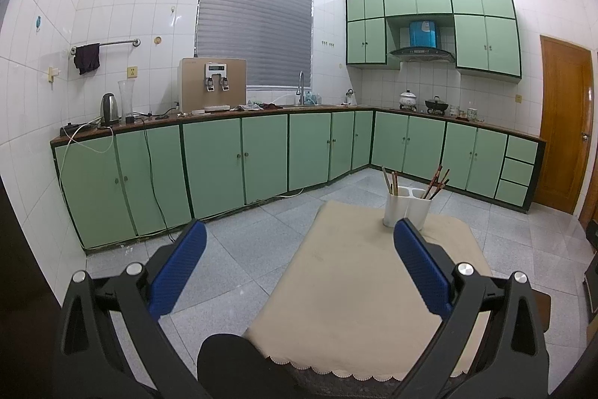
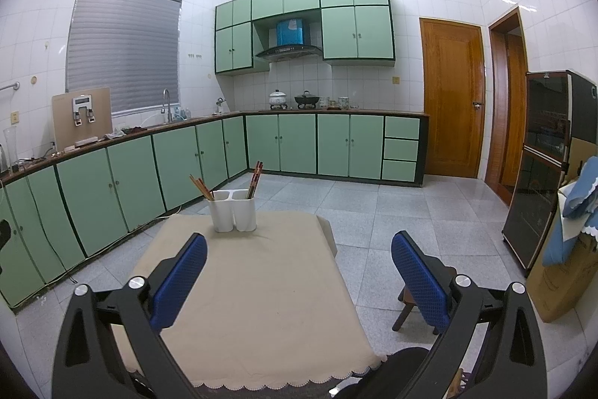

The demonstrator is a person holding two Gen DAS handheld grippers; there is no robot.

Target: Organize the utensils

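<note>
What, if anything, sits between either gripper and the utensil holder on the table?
Nothing visible. Only bare tablecloth lies between the open right gripper and the holder; likewise for the open left gripper and the holder.

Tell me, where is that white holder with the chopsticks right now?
The white utensil holder stands upright at the far edge of the beige-clothed table, ahead of both open grippers. It appears left of centre in the right wrist view and right of centre in the left wrist view.

Table (image 2: 261, 305) under a beige scalloped cloth (image 1: 355, 287), white two-compartment utensil holder (image 2: 232, 210) upright near its far edge.
</note>
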